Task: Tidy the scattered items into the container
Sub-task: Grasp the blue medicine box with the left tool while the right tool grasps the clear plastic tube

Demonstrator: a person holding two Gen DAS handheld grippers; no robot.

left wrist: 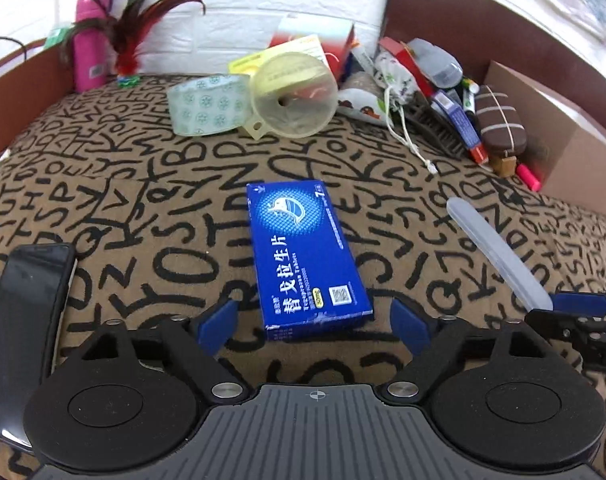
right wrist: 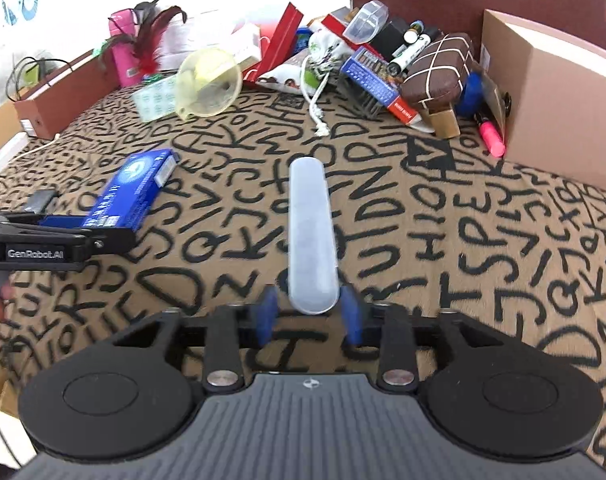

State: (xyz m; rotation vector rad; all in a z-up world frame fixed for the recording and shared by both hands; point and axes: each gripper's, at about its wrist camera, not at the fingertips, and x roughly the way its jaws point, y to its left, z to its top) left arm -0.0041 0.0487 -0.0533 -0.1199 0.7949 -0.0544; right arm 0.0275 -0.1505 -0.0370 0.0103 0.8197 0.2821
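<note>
**Two items flat on the lettered cloth, grippers at their near ends**

The blue medicine box (left wrist: 305, 256) lies flat, long axis running from the left gripper (left wrist: 313, 322) toward the far clutter. The jaws stand wide, clear of the box's near end.

The translucent case (right wrist: 311, 236) lies flat, long axis pointing away from the right gripper (right wrist: 309, 314). Its near end sits between the half-open jaws; contact cannot be confirmed.
</note>
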